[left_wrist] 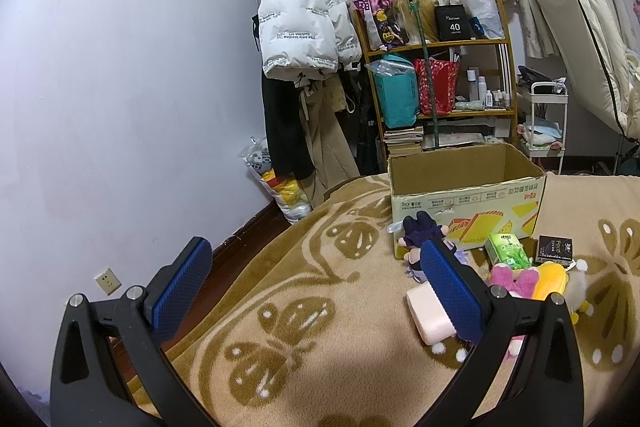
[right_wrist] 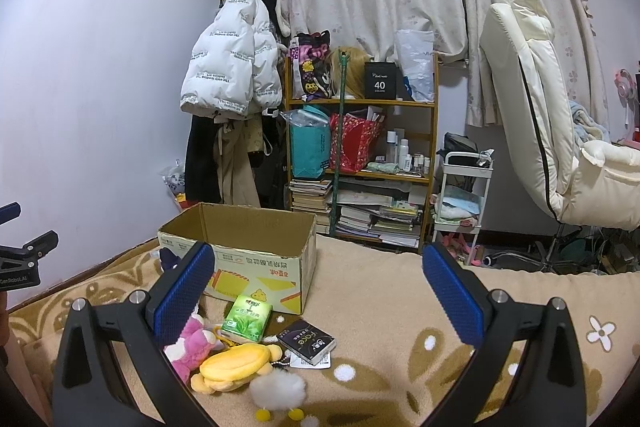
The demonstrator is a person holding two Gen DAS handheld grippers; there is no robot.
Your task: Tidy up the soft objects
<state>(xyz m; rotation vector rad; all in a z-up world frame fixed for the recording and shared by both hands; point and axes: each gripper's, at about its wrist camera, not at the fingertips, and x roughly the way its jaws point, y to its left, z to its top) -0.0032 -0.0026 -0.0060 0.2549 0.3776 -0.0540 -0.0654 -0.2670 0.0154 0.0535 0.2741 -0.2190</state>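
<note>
From the left wrist, the left gripper (left_wrist: 316,291) hovers with fingers spread wide and nothing between them, over the butterfly-patterned blanket (left_wrist: 280,327); bare blanket runs left to the bed edge. The cardboard box (left_wrist: 468,199) stands open-topped, its long axis across the view, a dark-haired doll (left_wrist: 420,231) against its front. From the right wrist, the right gripper (right_wrist: 318,295) is also spread and empty; a pink plush (right_wrist: 192,341), yellow plush (right_wrist: 236,363) and white pompom (right_wrist: 278,391) cluster before the box, open blanket to their right.
</note>
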